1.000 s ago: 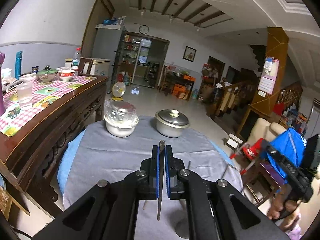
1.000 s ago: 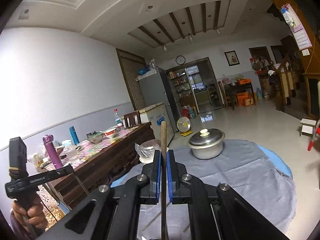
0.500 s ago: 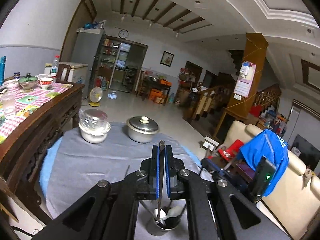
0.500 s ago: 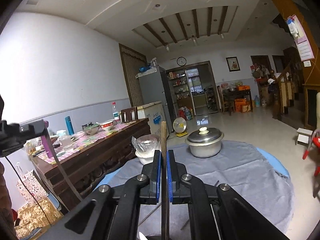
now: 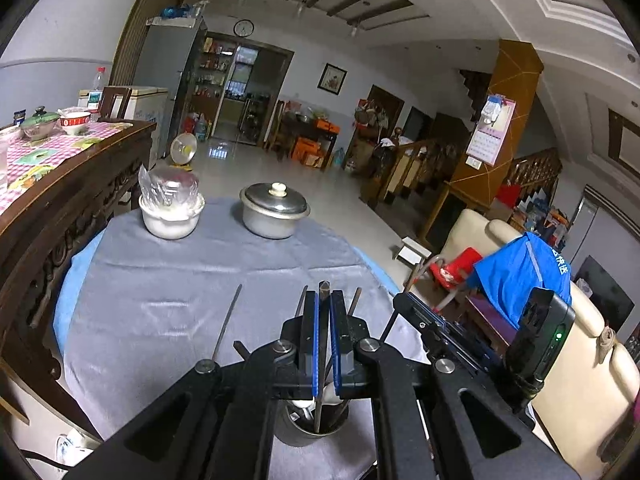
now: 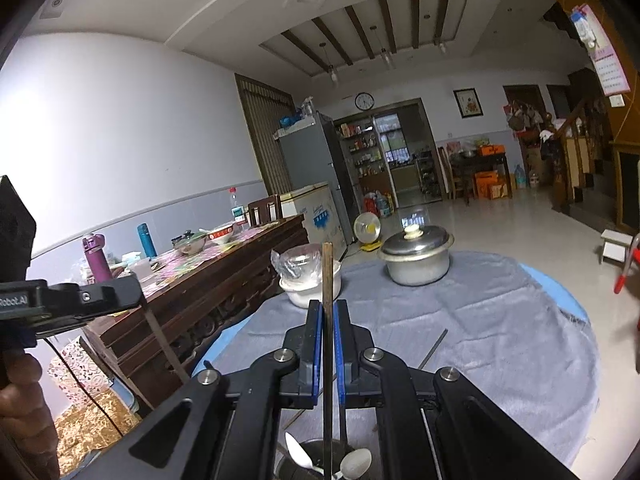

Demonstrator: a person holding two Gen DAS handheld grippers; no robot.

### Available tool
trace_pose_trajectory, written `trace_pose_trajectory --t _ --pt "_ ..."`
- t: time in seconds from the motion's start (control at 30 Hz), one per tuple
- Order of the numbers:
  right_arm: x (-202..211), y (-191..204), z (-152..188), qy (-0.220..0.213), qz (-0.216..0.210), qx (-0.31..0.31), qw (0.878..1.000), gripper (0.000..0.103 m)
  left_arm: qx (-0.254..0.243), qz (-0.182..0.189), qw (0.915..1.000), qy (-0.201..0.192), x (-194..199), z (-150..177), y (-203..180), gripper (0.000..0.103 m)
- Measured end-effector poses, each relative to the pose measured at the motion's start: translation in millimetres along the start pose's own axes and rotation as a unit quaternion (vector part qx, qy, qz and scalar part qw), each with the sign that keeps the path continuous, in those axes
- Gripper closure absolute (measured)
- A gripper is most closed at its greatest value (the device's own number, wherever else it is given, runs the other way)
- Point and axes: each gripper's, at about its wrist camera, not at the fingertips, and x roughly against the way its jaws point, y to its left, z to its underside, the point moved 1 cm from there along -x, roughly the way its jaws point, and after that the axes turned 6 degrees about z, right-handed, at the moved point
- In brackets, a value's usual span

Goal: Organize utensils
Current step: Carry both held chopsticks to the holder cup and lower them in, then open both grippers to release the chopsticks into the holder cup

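Note:
My left gripper [image 5: 324, 312] is shut on a dark chopstick [image 5: 322, 296] held upright, its lower end inside a metal utensil cup [image 5: 312, 428] at the table's near edge. My right gripper [image 6: 328, 320] is shut on a brown chopstick [image 6: 327, 272], also upright, its lower end over the same cup [image 6: 320, 460], which holds two white spoons [image 6: 356, 462]. More chopsticks [image 5: 228, 320] lie loose on the grey cloth [image 5: 160, 300]; one also shows in the right wrist view [image 6: 436, 346].
A lidded metal pot [image 5: 274, 210] and a white bowl covered in plastic [image 5: 170, 208] stand at the table's far side. A dark wooden sideboard [image 5: 60, 200] with dishes is at the left. A sofa with a blue jacket [image 5: 520, 272] is at the right.
Both grippers have moved over the cup. The left chopstick's lower end has gone into the cup, and the right one now hangs just above it.

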Motion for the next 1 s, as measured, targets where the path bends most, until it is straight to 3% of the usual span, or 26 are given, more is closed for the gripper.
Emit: trace_pose_trajectory --t 0.47,0.63,0.7,0.73,0.77,0.83,1.0 --pt "4 -1 4 0.009 0.001 0.0 1.0 0.097 -0.008 -0.019 0.9997 0.016 -6 6 -1 0.098" --pt "1 1 6 0.036 -0.02 -0.008 0.999 0.094 -0.021 0.003 0.9993 0.03 -12 9 -8 0.098" --pt "2 1 6 0.036 -0.023 -0.011 0.999 0.088 -0.024 0.01 0.9992 0.029 -11 9 -11 0.095" --pt "4 -1 5 0.032 -0.021 -0.016 0.999 0.077 -0.025 0.014 0.9993 0.024 -9 8 -11 0.088" --pt "6 -3 4 0.027 -0.021 -0.022 0.999 0.057 -0.024 0.015 0.9994 0.019 -7 8 -10 0.083" --pt "12 -11 2 0.006 -0.022 -0.039 0.999 0.038 -0.022 0.012 0.9997 0.003 -1 6 -7 0.074" --pt "13 -30 0 -0.004 0.018 -0.06 0.998 0.038 0.003 -0.009 0.9997 -0.023 11 -3 15 0.074"
